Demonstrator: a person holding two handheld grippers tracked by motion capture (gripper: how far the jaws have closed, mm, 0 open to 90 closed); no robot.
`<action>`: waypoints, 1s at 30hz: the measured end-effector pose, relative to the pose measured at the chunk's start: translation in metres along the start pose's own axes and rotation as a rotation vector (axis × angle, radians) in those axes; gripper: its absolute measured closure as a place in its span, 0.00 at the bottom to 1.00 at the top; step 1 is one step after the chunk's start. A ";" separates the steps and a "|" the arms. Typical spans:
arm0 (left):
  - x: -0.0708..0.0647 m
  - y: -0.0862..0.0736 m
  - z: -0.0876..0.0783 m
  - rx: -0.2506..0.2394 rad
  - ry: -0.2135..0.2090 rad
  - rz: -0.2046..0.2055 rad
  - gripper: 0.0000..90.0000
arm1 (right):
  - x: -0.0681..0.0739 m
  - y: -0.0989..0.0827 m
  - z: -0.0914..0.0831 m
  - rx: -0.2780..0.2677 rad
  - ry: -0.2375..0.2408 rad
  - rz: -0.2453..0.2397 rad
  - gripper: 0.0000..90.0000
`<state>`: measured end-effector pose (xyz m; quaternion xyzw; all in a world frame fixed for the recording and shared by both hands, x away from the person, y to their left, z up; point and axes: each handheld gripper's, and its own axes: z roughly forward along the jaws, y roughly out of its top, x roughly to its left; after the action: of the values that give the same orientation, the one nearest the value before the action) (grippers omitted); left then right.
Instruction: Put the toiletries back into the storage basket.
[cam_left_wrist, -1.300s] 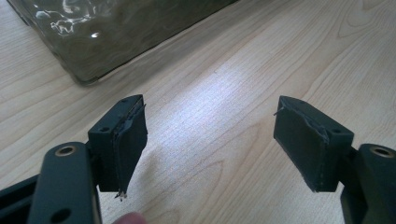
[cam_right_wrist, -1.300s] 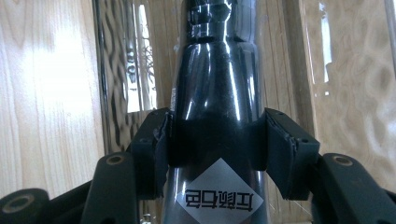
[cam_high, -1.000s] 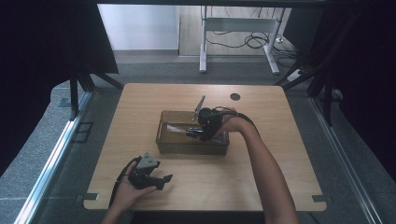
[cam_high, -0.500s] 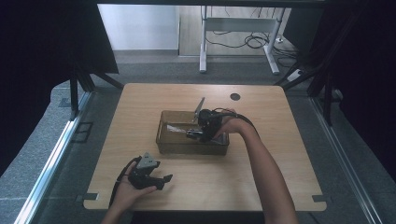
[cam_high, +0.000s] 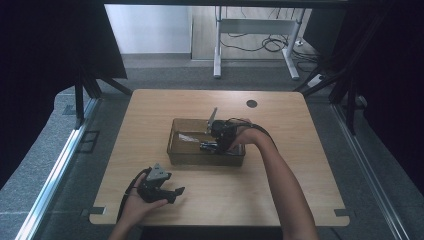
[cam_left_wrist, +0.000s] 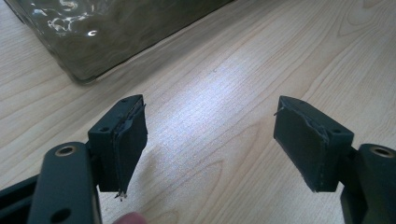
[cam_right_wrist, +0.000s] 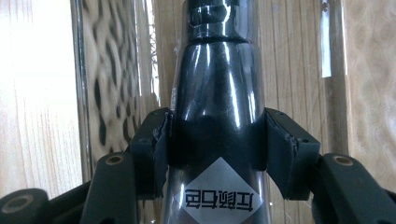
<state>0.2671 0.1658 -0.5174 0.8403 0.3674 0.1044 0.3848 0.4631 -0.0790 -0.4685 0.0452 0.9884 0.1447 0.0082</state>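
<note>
Right hand-held gripper (cam_high: 220, 142) clamps black bottle (cam_right_wrist: 217, 107) inside tray (cam_high: 172, 150).

We see lab or test room: lone wooden bench (cam_high: 150, 200) on grey carpet (cam_high: 60, 200), black curtains (cam_high: 45, 55) both sides, bare desk frame (cam_high: 255, 30) behind, loose cables (cam_high: 260, 45) on floor.

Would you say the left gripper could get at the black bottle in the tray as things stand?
Probably not freely: the right gripper is already shut on the black bottle inside the tray, while the left gripper rests open on the table outside it.
</note>
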 end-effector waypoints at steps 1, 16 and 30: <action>0.000 0.000 0.000 0.000 0.000 0.001 0.29 | 0.000 0.000 0.001 0.005 0.000 -0.007 0.50; 0.001 -0.001 0.001 0.013 0.004 0.004 0.29 | -0.001 -0.002 0.013 0.041 -0.001 -0.020 0.50; 0.001 -0.001 0.001 0.013 0.004 0.004 0.29 | -0.004 -0.004 0.016 0.043 0.012 0.011 0.47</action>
<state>0.2682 0.1664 -0.5190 0.8433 0.3670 0.1046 0.3783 0.4673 -0.0786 -0.4851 0.0500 0.9910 0.1239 0.0008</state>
